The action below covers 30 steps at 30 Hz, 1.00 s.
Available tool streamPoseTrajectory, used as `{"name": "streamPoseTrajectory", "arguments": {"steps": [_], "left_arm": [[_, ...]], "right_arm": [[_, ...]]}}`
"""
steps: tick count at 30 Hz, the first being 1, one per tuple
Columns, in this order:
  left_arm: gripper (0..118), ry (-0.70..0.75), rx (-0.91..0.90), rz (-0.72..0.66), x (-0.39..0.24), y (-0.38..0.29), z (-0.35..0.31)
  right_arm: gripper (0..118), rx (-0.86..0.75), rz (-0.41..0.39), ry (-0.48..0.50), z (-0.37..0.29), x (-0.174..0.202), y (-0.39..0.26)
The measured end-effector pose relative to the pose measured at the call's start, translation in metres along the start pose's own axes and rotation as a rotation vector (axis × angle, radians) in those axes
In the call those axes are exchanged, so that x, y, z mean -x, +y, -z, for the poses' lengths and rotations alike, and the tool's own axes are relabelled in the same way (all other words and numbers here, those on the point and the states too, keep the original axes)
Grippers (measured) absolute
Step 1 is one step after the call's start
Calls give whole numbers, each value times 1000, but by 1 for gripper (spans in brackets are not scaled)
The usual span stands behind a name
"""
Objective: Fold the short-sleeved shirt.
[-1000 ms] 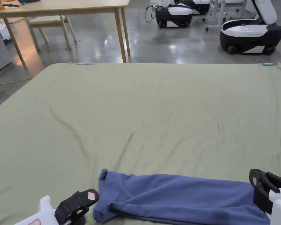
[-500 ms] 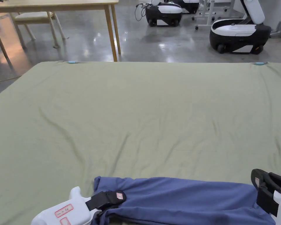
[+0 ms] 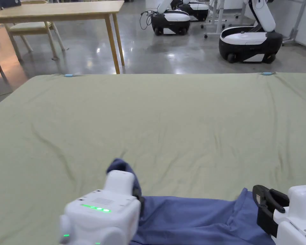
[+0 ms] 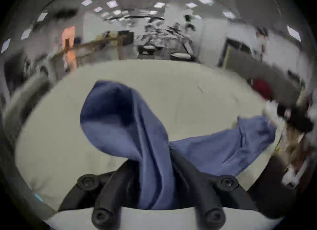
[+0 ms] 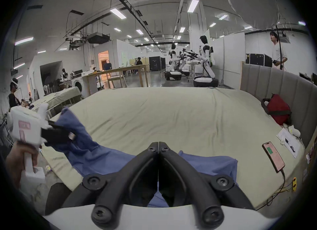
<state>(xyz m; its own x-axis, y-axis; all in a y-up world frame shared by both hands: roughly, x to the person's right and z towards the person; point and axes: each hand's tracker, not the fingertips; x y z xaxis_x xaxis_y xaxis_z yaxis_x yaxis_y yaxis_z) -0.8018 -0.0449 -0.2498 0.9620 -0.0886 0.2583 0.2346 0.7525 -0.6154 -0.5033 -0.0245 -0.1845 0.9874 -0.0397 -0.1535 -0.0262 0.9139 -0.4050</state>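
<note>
**Gripping a blue shirt at the near edge of a green bed**

Lying along the near edge of the green sheet (image 3: 168, 121), the blue shirt (image 3: 193, 220) stretches from the left gripper (image 4: 155, 167) to the right gripper (image 5: 158, 145). In the left gripper view, a bunched fold of the fabric passes between the 2 black jaws, which press on it from both sides; a sleeve-like loop of cloth rises above them, clear of the sheet. In the head view that raised end of the shirt peeks out behind the white body of the left gripper, which shows a row of green lights.

In the right gripper view the 2 jaws meet at their tips with no gap, and blue fabric shows beneath and behind them; whether they pinch the cloth cannot be told. The same view shows the left gripper held in a hand (image 5: 17, 161) at the left, with the shirt's end lifted.

On the right side of the bed lie a phone (image 5: 273, 156) with a cable, some papers (image 5: 288, 142) and a red bag (image 5: 278, 112). Beyond the bed stand a wooden table (image 3: 60, 9) and wheeled robots (image 3: 249, 40) on a glossy floor.
</note>
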Motion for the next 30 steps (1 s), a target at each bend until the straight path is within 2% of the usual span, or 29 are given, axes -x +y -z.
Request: {"name": "streamPoseTrajectory", "arguments": {"steps": [2,5,7,8,9,10,12,13,15,18,19,20,21,22,28,30], "left_arm": [[7,44,56,134,-48,2,23],[7,63,152,215,-102,-8,62],[10,84,172,222,-118,-16,81],[19,74,172,193,-117,-19,85],[35,57,160,137,-112,-20,84],[57,64,151,97,-106,-16,80],[102,-94,150,-70,-79,-4,64],[108,-169,123,-169,-67,-2,53],[107,-221,10,-317,-42,1,26],[107,-193,-48,-374,-13,2,1],[103,-169,-52,-397,-3,-1,-1],[88,-171,-33,-425,0,-3,2],[52,-173,-14,-445,5,-6,7],[4,-201,22,-454,6,-9,15],[4,-304,156,-491,-24,-23,67],[4,-402,151,-471,-43,-20,75]], "right_arm": [[1,-6,3,2,-6,-7,-3],[1,-11,10,-1,-14,-18,-9],[1,-6,15,0,-18,-28,-12],[1,-4,19,2,-20,-33,-13],[1,-1,22,4,-22,-39,-14],[1,1,26,8,-23,-44,-15],[1,-2,36,16,-27,-53,-18],[1,-5,43,18,-27,-57,-18],[1,-5,60,24,-28,-65,-21],[1,-12,86,26,-28,-72,-24],[1,-11,100,27,-28,-74,-25],[1,-12,112,28,-27,-76,-27],[1,-9,118,28,-26,-77,-28],[1,-3,125,27,-23,-78,-29],[1,13,147,27,-20,-80,-33],[1,17,147,18,-21,-81,-33]]}}
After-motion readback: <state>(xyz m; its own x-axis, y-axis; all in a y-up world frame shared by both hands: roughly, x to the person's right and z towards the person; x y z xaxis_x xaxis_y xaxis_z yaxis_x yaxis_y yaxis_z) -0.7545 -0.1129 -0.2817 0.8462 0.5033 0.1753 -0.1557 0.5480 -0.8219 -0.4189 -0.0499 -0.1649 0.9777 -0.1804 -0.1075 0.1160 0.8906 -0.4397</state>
